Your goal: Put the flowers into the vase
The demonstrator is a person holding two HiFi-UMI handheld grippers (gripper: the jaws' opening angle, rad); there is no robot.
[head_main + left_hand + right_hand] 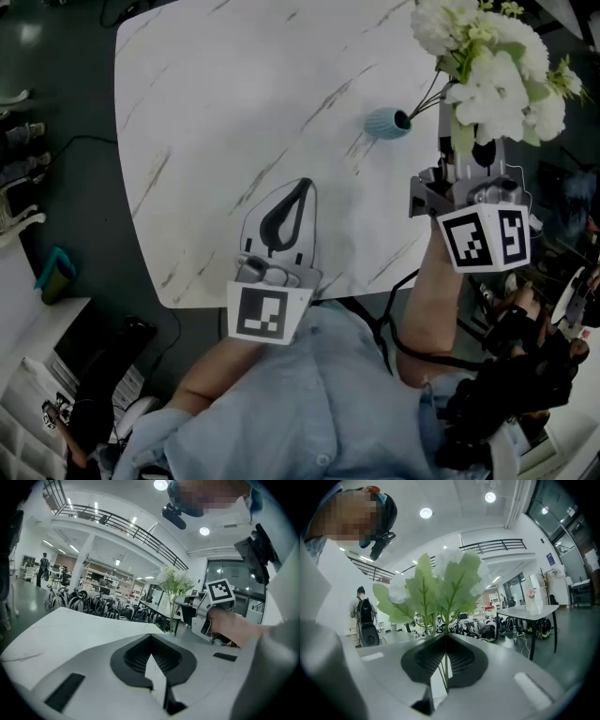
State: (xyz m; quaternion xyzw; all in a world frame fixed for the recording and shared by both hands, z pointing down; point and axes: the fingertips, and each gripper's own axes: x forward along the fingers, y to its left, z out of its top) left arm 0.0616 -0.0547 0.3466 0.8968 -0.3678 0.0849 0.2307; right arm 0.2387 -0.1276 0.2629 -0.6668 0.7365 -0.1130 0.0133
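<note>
Right gripper [445,639]: jaws closed tight on a few thin green stems [443,665], which pass up between the ribbed pads and out at the tips. Flowers [492,61]: a bunch of white blooms with broad green leaves, carried on those stems above and past the jaws, at the table's far right corner in the head view. Vase [384,123]: small, teal, ribbed, on the table just left of the bunch; its dark mouth faces the flowers, and the lower stem ends run to that mouth (whether they are inside it cannot be told). Left gripper [151,639]: jaws closed tip to tip with nothing between them, held low over the table's near edge, well apart from the vase and pointing toward it. Table [234,94]: white marble top with thin grey-brown veins, on a dark floor. Cube [485,236]: marker cube on the right gripper, above a bare forearm. Shirt [309,394]: pale blue, at the bottom of the head view. Background, gripper views: a bright hall, rows of bicycles [89,604], and a person with a backpack [361,606].
</note>
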